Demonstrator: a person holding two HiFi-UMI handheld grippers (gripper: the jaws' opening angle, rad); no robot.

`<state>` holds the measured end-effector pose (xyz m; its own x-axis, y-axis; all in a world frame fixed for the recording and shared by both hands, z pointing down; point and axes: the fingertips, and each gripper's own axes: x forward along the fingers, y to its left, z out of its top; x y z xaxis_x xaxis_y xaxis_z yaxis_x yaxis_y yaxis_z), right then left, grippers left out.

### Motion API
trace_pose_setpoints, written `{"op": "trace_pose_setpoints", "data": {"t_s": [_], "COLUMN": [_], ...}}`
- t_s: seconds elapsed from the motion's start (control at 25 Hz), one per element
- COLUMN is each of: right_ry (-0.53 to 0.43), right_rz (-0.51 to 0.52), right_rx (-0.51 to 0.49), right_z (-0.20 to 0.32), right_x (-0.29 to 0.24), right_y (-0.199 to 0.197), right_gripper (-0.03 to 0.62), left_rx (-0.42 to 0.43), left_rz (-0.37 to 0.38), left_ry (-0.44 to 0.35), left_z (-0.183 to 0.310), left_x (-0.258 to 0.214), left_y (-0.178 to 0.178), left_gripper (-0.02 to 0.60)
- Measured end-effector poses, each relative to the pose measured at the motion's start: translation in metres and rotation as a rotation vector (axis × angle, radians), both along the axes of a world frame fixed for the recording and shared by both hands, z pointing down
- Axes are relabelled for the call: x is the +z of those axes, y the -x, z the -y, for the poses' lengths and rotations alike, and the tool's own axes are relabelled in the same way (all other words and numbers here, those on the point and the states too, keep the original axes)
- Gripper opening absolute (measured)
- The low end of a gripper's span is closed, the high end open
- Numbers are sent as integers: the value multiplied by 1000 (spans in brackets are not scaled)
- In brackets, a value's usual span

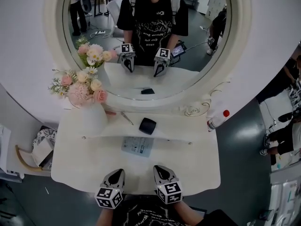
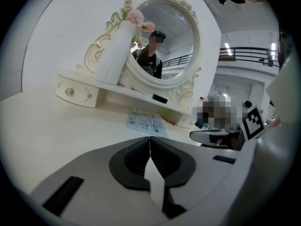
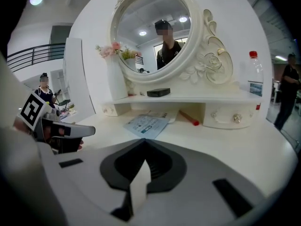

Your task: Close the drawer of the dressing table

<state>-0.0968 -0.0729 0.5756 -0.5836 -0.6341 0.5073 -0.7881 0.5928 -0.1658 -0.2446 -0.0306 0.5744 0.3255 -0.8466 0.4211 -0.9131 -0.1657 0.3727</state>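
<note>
We hold the left gripper (image 1: 117,173) and the right gripper (image 1: 158,169) over the dressing table's (image 1: 200,164) near edge, both with jaws together.

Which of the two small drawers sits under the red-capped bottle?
The right-end drawer, below the bottle; the left-end drawer sits under the white flower vase instead.

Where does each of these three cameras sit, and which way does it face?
Head view: on the person's head, looking steeply down at the dressing table and mirror; left gripper and right gripper show below.
Left gripper view: on that gripper, facing the mirror from its left; own shut jaws show.
Right gripper view: likewise, from the mirror's right; shut jaws show.
Shared: all three show the leaflet.
</note>
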Motion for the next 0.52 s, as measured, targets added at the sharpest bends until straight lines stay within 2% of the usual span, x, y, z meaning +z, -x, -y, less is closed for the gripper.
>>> {"op": "trace_pose_setpoints", "data": {"t_s": [0.52], "right_ry": [11], "right_rz": [2], "right_rx": [-43], "right_z": [-4], "right_x": [6], "right_y": [12], "right_gripper": [9], "left_rx": [37], "left_rz": [9], "left_ry": [-13], "left_z": [0], "left_x": [-1], "left_y": [-5], "left_gripper": [15]}}
